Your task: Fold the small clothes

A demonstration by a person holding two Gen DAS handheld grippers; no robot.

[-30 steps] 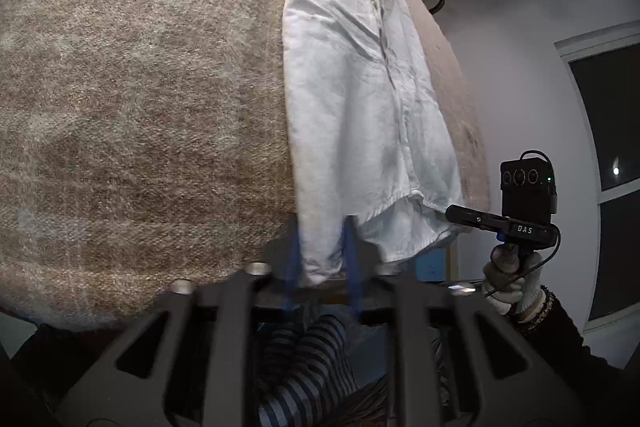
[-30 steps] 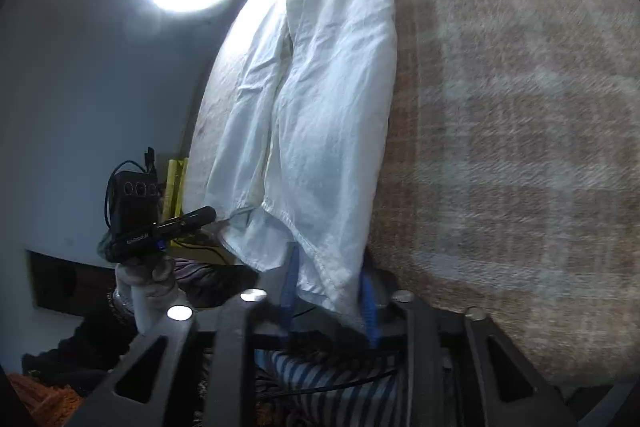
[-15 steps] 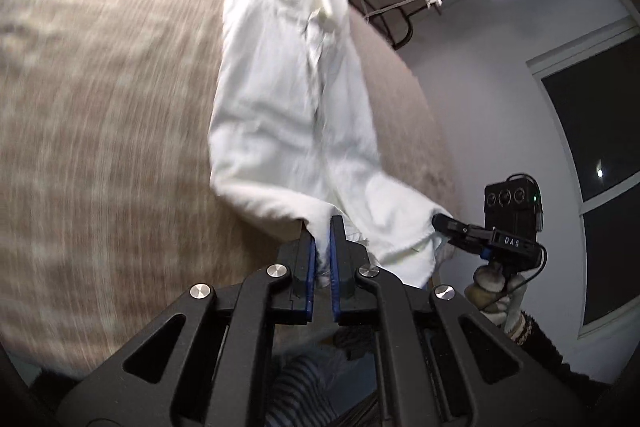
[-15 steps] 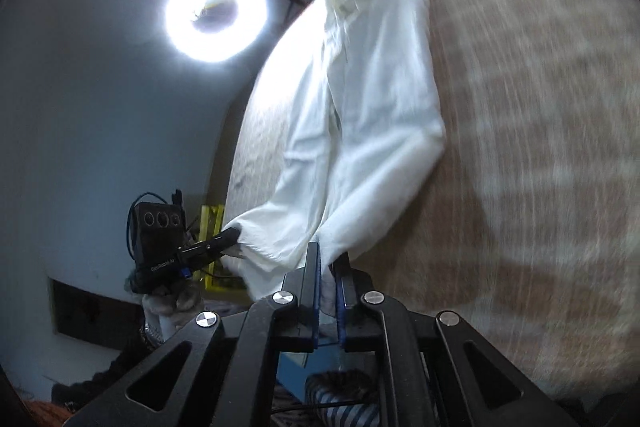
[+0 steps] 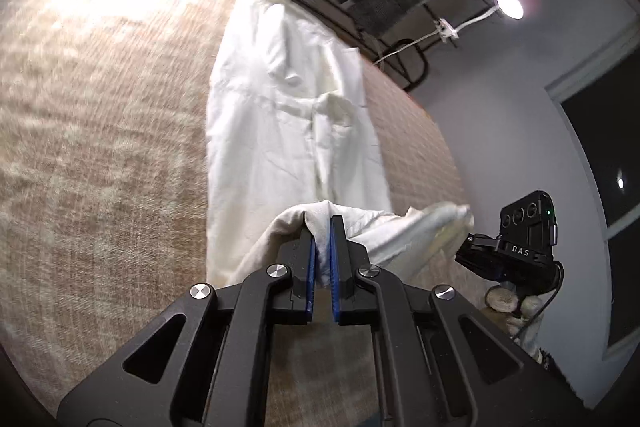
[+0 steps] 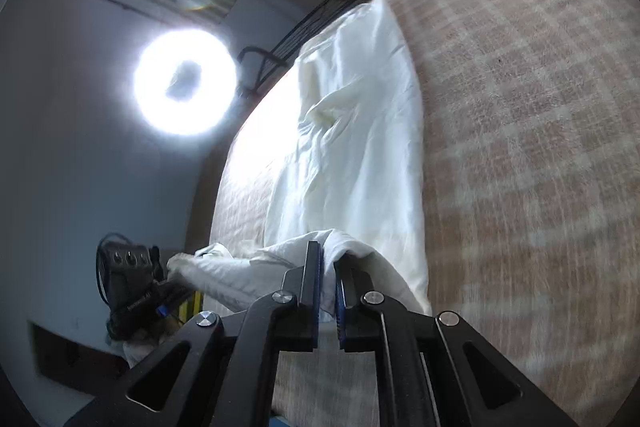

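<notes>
White shirt (image 5: 288, 131) lies lengthwise on plaid blanket (image 5: 100, 147), hem end lifted. Left gripper (image 5: 322, 223) clamped tight on one hem corner; right gripper (image 6: 327, 259) clamped on other corner, so hem stays stretched between them. Likely purpose: carry hem toward collar for crosswise fold, edges level.

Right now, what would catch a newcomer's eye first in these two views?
A long white shirt lies down the middle of a tan plaid blanket, its near hem lifted. The left hand-held gripper and the right hand-held gripper each pinch that hem. A glaring ring light burns at the right view's upper left.
</notes>
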